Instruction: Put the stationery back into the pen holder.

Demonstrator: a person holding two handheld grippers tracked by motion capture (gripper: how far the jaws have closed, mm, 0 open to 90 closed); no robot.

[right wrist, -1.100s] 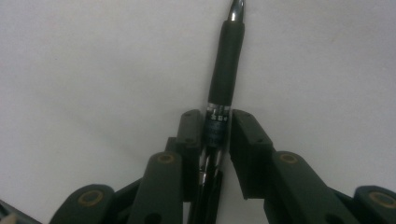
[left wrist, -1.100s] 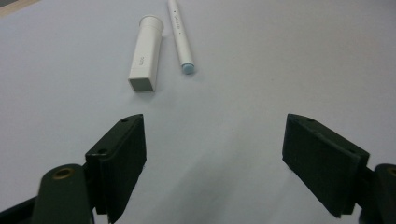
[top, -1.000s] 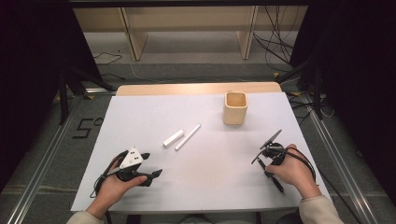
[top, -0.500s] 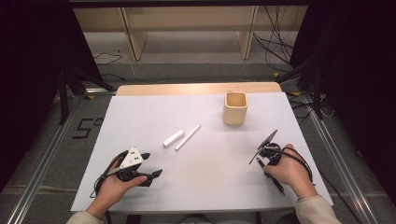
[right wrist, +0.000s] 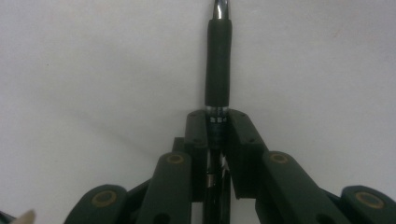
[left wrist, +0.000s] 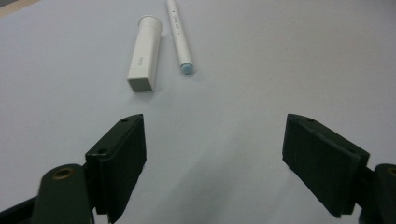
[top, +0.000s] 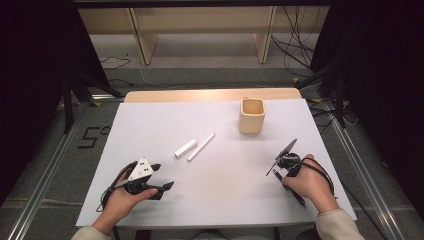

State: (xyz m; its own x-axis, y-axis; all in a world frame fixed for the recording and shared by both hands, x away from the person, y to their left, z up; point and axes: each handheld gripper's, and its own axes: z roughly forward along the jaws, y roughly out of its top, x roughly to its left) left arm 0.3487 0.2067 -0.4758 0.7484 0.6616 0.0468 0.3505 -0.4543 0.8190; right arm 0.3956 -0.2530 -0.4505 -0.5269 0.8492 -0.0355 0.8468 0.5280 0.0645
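A black pen [right wrist: 218,60] runs forward from between the pads of my right gripper [right wrist: 217,116], which is shut on its barrel; these jaws have just been closing on it. From above, that gripper [top: 286,167] sits in the person's right hand at the table's front right, and the pen [top: 297,196] slants out beside the hand. My left gripper [top: 162,176] rests at the front left, jaws wide open and empty [left wrist: 212,154]. Ahead of it lie a white marker [left wrist: 179,37] with a blue tip and its white cap [left wrist: 145,53], side by side.
A beige square cup [top: 251,115] stands upright at the back right of the white table [top: 225,200]. The marker [top: 201,146] and cap [top: 185,148] lie near the middle. A dark floor with cables and shelf legs lies beyond the far edge.
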